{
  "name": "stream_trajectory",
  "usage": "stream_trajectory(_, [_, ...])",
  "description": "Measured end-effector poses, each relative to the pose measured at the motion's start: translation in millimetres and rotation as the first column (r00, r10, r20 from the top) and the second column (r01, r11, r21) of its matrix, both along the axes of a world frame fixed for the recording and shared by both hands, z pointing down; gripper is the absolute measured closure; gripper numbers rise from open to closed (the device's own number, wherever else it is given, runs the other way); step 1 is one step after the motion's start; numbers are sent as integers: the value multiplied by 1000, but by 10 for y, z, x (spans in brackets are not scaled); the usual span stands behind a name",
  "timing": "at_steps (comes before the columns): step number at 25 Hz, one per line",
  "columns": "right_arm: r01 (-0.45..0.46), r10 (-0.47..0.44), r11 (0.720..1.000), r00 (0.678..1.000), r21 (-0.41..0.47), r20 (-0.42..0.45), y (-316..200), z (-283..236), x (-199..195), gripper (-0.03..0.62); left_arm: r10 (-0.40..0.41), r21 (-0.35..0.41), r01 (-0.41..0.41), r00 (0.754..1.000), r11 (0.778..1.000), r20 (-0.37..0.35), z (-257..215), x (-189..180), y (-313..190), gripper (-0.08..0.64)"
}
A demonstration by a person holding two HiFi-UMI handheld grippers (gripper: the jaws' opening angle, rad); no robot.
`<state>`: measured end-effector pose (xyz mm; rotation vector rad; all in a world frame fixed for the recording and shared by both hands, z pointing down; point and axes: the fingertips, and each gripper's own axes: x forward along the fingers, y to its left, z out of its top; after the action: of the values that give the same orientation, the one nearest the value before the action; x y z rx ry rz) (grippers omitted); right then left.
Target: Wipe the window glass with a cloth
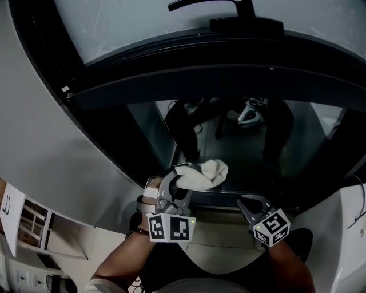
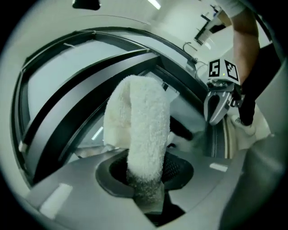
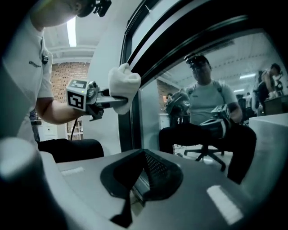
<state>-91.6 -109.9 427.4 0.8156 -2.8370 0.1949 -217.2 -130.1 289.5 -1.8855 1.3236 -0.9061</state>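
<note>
A white terry cloth [image 1: 203, 173] is bunched in my left gripper [image 1: 182, 182], which is shut on it low in front of the window glass [image 1: 309, 143]. In the left gripper view the cloth [image 2: 143, 130] stands up folded from between the jaws of the left gripper [image 2: 146, 188], close to the glass [image 2: 85, 134]. My right gripper [image 1: 250, 201] is to the right, near the sill, its jaws together and empty. The right gripper view shows the right gripper [image 3: 137, 188] pointing at the glass [image 3: 211, 81], with the cloth [image 3: 123, 84] up at the left.
A dark window frame [image 1: 189, 86] arches across, with a black handle [image 1: 211, 7] above. A pale wall [image 1: 46, 131] lies left. The glass reflects a seated person [image 3: 207, 108] and an office chair. A white sill or ledge [image 1: 349, 229] sits at the right.
</note>
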Motion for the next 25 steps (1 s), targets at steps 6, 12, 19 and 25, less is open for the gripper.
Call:
stream_trajectory(6, [-59,71,990,993,-130,92,-263,217,178,592,-130,232,75,964,970,232,-513,-172,-347,423])
stream_trajectory(12, [-57,93,982,975,-177,202,-299,90,275,592,-191,389,57,929,919,316,-883,-97,-592,423])
stream_trajectory(19, [-46,90,977,973,-207,211,-353,155,256,592,-261,530,42,901,847,346,-1314,-107,-714,423])
stream_trajectory(25, [-28,79,973,974,-230,214,-360,201,215,592,-297,581,54,895,812,332,-1522,-142,-788,423])
